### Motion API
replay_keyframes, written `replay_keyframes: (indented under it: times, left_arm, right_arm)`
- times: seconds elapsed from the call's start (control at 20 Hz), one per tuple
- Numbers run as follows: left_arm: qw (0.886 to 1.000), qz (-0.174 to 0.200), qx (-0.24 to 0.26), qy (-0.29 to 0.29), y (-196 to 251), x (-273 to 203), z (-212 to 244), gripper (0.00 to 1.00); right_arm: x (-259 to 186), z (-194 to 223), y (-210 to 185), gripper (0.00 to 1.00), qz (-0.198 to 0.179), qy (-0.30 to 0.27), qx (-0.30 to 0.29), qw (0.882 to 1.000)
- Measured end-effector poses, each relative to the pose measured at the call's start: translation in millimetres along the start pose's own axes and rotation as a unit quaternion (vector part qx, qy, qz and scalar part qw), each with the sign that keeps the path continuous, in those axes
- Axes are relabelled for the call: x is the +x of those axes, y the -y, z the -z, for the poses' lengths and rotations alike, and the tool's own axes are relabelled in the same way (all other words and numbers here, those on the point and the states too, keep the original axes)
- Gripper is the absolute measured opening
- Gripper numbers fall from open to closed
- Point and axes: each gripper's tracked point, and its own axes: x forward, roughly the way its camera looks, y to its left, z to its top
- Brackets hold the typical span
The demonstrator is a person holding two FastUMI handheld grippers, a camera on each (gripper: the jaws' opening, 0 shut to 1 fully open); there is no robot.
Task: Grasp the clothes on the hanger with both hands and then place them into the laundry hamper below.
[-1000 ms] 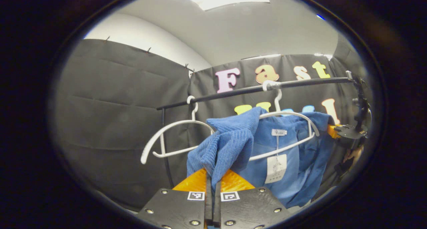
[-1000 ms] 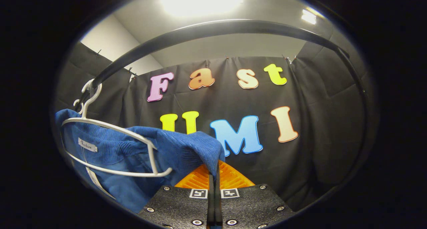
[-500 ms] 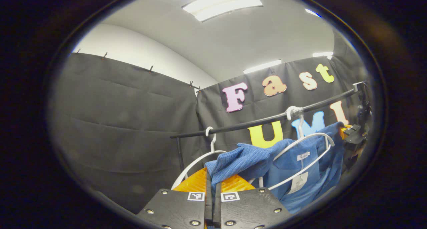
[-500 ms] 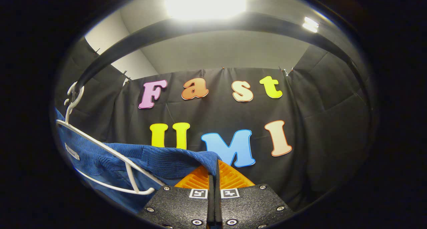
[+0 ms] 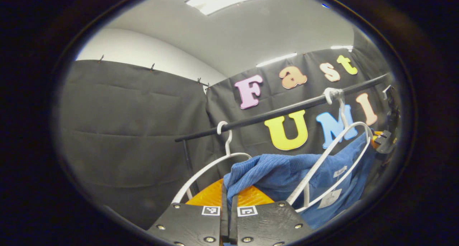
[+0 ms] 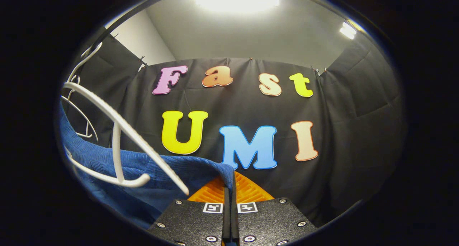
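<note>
A blue ribbed garment [image 5: 287,174] stretches between my two grippers, mostly off its white hanger [image 5: 337,149], which still hooks on the black rail [image 5: 279,111]. In the left gripper view my left gripper [image 5: 228,194] is shut on one shoulder of the cloth. The right gripper [image 5: 382,140] shows at the far right there, holding the other end. In the right gripper view my right gripper [image 6: 229,183] is shut on a fold of the blue garment [image 6: 150,167], and the white hanger [image 6: 122,131] swings tilted at the left, partly over the cloth.
A second, bare white hanger [image 5: 211,167] hangs on the same rail to the left of the garment. The rail's black upright post [image 5: 188,167] stands behind it. Black cloth walls close the booth on all sides.
Both grippers have drawn the garment down and toward me, so the hanger has tilted and slid out of the shoulders. In the right gripper view the rail has left the top of the picture.
</note>
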Motion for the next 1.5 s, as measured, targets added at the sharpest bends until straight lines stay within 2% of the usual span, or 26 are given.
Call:
replay_keyframes:
  times: [0.1, 0.15, 0.3, 0.45, 0.65, 0.85, 1.0, 1.3, 1.5]
  left_arm:
    - [1.000, 0.008, -0.004, -0.019, 9.5, 0.4, 18.6, 0.04]
    - [1.000, 0.008, -0.002, -0.028, 11.7, 0.5, 29.1, 0.01]
    - [0.999, 0.015, 0.000, -0.046, 12.2, -9.2, 51.1, 0.01]
    - [0.998, 0.016, -0.012, -0.059, 11.7, -17.1, 70.4, 0.04]
    - [0.997, 0.018, -0.026, -0.074, 12.4, -37.1, 94.5, 0.02]
    - [0.996, 0.030, -0.036, -0.077, 12.3, -66.6, 98.1, 0.02]
    - [0.996, 0.042, -0.053, -0.062, 6.1, -93.1, 83.2, 0.02]
    - [0.993, 0.086, -0.079, -0.028, -2.6, -144.2, 45.1, 0.02]
    - [0.989, 0.115, -0.093, -0.023, -5.3, -179.1, 36.5, 0.02]
  right_arm:
    - [4.3, 20.3, -1.1, 0.00, -0.006, -0.021, 0.001, 1.000]
    - [5.2, 30.8, -1.0, 0.00, -0.007, -0.032, -0.001, 0.999]
    - [-17.0, 52.6, -4.4, 0.00, -0.013, -0.053, -0.010, 0.998]
    - [-27.0, 66.5, -7.0, 0.00, -0.021, -0.066, -0.019, 0.997]
    - [-48.9, 75.5, -10.3, 0.00, -0.034, -0.079, -0.024, 0.996]
    - [-84.6, 59.2, -4.6, 0.01, -0.041, -0.074, -0.021, 0.996]
    - [-119.8, 35.4, 7.5, 0.00, -0.030, -0.063, -0.013, 0.997]
    - [-200.2, -14.1, 12.3, 0.00, -0.015, -0.044, 0.004, 0.999]
    - [-254.6, -33.3, 6.1, 0.00, -0.003, -0.048, 0.013, 0.999]
